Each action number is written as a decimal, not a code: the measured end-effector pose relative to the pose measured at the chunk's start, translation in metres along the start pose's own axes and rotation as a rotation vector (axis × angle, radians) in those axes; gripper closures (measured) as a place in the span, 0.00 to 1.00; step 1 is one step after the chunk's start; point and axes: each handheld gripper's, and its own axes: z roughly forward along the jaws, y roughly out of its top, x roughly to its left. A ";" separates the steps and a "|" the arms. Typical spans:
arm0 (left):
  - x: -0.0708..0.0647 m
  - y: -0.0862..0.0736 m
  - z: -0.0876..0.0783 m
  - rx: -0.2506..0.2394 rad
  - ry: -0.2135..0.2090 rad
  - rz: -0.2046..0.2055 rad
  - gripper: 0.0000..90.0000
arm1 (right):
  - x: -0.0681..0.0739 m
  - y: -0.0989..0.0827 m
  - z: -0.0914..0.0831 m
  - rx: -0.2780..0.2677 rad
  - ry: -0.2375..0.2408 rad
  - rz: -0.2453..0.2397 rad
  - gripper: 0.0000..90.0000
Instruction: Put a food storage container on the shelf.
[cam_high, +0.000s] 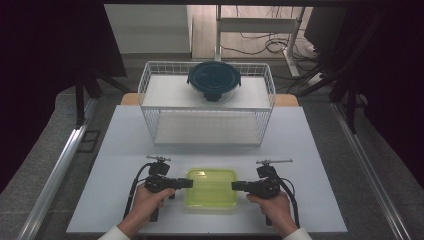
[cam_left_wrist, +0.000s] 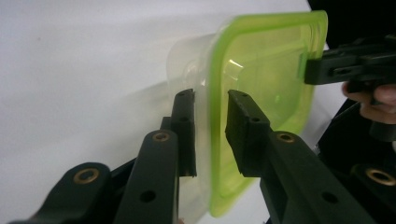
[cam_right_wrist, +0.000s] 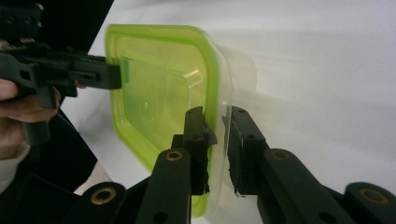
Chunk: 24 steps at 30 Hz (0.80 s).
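Note:
A clear plastic container with a lime-green lid (cam_high: 211, 188) sits near the front edge of the white table (cam_high: 120, 165). My left gripper (cam_high: 189, 183) lies level at its left side, and in the left gripper view its jaws (cam_left_wrist: 210, 100) clamp the lid rim of the container (cam_left_wrist: 266, 70). My right gripper (cam_high: 235, 186) meets the container from the right. In the right gripper view its jaws (cam_right_wrist: 217, 114) pinch the rim of the container (cam_right_wrist: 159, 79) as well. Each gripper view shows the other gripper on the far rim: the right gripper (cam_left_wrist: 310, 70) and the left gripper (cam_right_wrist: 116, 74).
A white wire rack (cam_high: 150, 117) stands across the back of the table with an open lower shelf. On its top sits a round glass container with a dark teal lid (cam_high: 214, 80). Bare white table lies between the rack and the green-lidded container.

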 end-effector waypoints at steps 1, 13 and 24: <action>-0.001 0.000 -0.001 -0.005 -0.002 0.006 0.82 | 0.001 0.000 0.000 -0.001 -0.002 -0.007 0.87; -0.011 0.003 -0.013 -0.039 -0.001 0.049 0.85 | 0.010 0.003 -0.010 -0.039 -0.002 -0.062 0.87; -0.018 0.004 -0.023 -0.073 -0.017 0.081 0.86 | 0.021 0.007 -0.021 -0.075 -0.005 -0.109 0.87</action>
